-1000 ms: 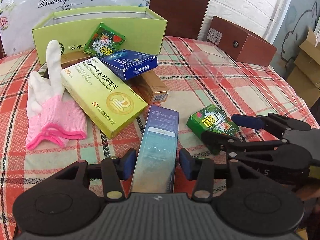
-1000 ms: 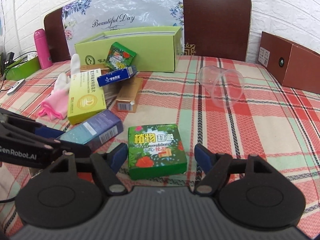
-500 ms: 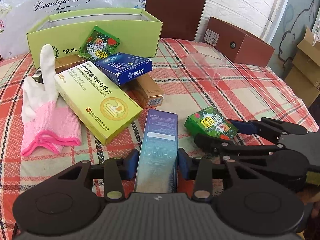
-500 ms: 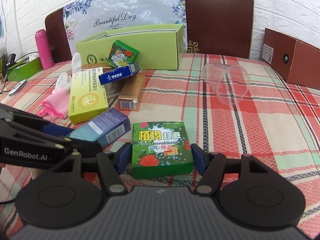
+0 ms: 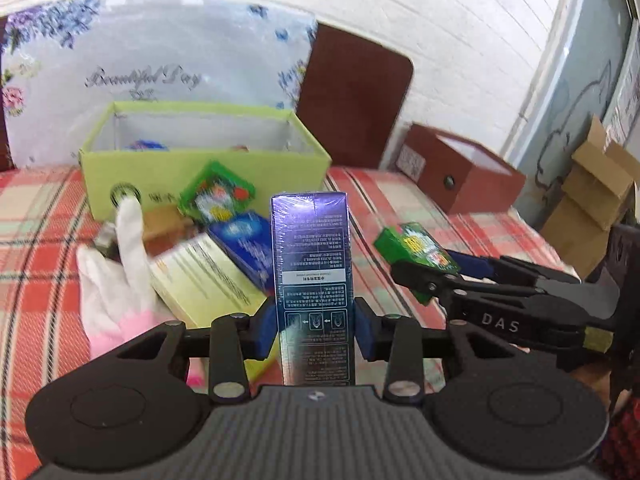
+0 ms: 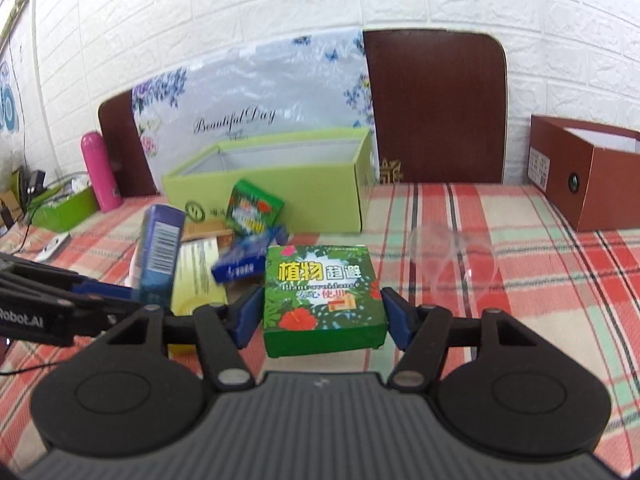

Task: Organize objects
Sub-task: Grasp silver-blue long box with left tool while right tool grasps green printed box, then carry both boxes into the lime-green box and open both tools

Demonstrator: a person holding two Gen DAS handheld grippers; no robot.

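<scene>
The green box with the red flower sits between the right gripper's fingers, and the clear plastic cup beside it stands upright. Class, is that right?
Not quite. In the right wrist view the right gripper does hold the green box, but the clear plastic cup lies on its side on the tablecloth.

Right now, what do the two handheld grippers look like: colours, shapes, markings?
Both match. The left gripper and right gripper each have a ribbed dark grey body, two round black discs, black linkage arms with silver rivets and blue finger pads. White lettering shows on their sides: "DAS" on the right one, "Robot.AI" on the left. No cables or sleeves are visible.
</scene>
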